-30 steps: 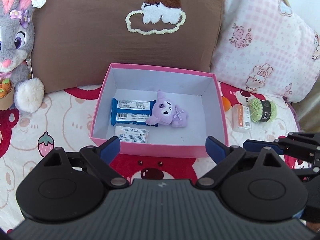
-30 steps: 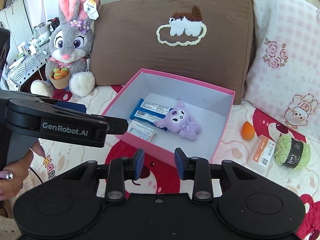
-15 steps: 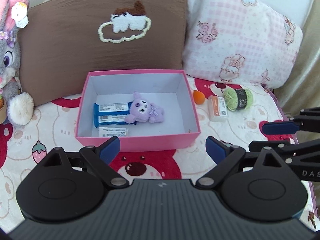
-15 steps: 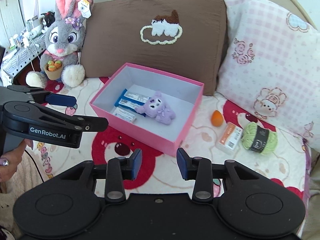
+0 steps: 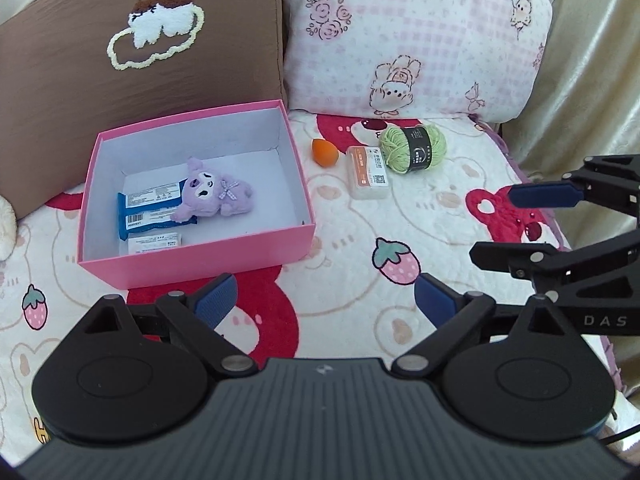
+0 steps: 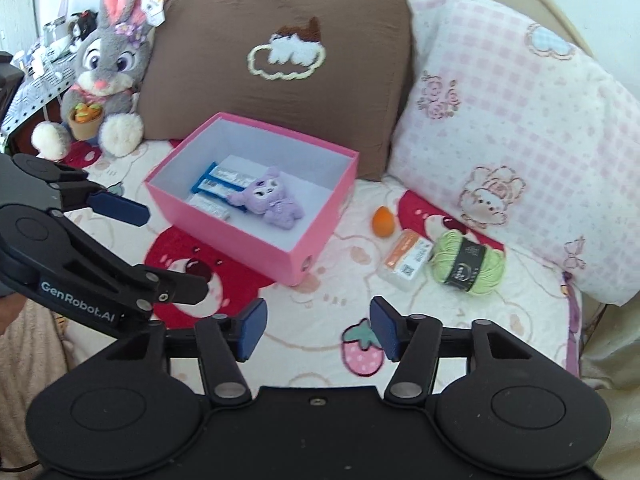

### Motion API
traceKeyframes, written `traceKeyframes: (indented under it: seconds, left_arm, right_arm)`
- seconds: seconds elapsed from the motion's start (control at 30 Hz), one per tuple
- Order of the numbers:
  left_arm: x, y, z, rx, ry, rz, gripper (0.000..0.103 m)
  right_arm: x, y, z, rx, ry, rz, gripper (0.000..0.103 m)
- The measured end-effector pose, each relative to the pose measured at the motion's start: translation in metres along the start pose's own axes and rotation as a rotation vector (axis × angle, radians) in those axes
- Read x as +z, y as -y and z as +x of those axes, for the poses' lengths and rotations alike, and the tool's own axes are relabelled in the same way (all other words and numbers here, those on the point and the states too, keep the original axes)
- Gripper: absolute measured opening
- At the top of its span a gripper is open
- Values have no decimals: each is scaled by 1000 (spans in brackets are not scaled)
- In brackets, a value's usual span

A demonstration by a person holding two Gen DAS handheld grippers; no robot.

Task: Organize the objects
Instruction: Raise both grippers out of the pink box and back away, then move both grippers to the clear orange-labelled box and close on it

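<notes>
Yarn [image 6: 468,261] lies beyond right fingers [image 6: 386,328].

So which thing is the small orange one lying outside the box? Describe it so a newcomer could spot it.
Find the pink box on the cartoon bedspread, in front of the brown pillow. On its yarn side lies an orange egg-shaped sponge, nearest the box. Its neighbours are a flat clear case and green yarn.

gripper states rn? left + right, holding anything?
Left hand-held gripper: open, nothing between the fingers.
Right hand-held gripper: jaws opening, nothing between them, holding nothing.
</notes>
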State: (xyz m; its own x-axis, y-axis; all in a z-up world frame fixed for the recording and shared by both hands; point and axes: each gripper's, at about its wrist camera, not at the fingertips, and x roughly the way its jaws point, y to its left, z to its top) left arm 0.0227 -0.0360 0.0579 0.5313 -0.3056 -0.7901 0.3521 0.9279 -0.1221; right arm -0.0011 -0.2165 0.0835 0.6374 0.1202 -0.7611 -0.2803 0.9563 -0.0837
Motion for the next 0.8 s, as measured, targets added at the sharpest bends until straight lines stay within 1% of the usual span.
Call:
traceKeyframes:
  seconds: [0.03, 0.1, 0.17, 0.27, 0.37, 0.43, 0.53, 0.63, 0.67, 0.73, 0.8]
  left_arm:
    - [2, 3, 4, 6, -6, 5, 96]
    - [8, 8, 12, 10, -15, 4, 96]
    - [15, 11, 21, 10, -18, 0, 96]
    - [25, 17, 32, 15, -9, -2, 96]
    - [33, 23, 40, 0, -3, -6, 97]
    - [39, 27, 44, -26, 5, -13, 97]
    - [48, 31, 51, -56, 13, -33, 97]
    - [57, 36, 57, -65, 24, -45, 97]
    - [60, 37, 59, -65, 23, -52, 97]
    - [63, 41, 57, -86, 43, -61, 97]
    - [65, 45, 56, -94, 55, -50, 97]
  right_arm:
    - [-3, 5, 3, -19, 13, 11, 72]
    - [-10, 17, 8, -53, 31, 41, 87]
    - [-17, 27, 13, -65, 55, 59, 90]
    - [-24, 38, 17, -100, 88, 64, 92]
    - [-29, 45, 19, -128, 119, 54, 93]
    - [-30, 48, 22, -119, 116, 34, 93]
    - [-32, 54, 29, -112, 117, 43, 92]
    - [-33, 60, 40, -94, 115, 62, 92]
    - [-34, 62, 44, -95, 121, 75, 92]
    - [-35, 68, 51, -75, 137, 107, 92]
    - [-38, 72, 56, -60, 166, 137, 92]
